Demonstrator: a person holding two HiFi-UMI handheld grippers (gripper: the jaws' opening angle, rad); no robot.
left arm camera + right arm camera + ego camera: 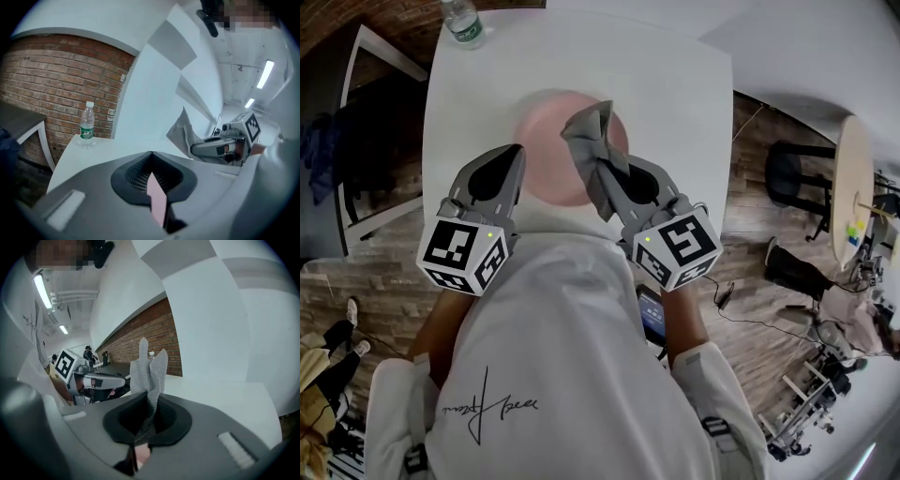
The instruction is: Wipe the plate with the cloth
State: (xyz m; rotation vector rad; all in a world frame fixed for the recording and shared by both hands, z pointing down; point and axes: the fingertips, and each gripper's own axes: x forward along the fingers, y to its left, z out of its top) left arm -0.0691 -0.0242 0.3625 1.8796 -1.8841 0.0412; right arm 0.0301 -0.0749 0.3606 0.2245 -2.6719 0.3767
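Note:
A pink plate (546, 155) lies over the middle of the white table (675, 84). My left gripper (516, 155) is shut on the plate's left rim; in the left gripper view that rim shows as a thin pink sliver (157, 199) between the jaws. My right gripper (605, 176) is shut on a grey cloth (592, 141), which stands up in a bunch over the plate's right part. The cloth (149, 369) rises from the jaws in the right gripper view. Whether the plate rests on the table or is raised, I cannot tell.
A clear water bottle (463, 22) with a green label stands at the table's far left corner, also seen as the bottle (86, 125) before a brick wall. Off the table's right edge are a black stool (789, 169) and a round wooden table (853, 192).

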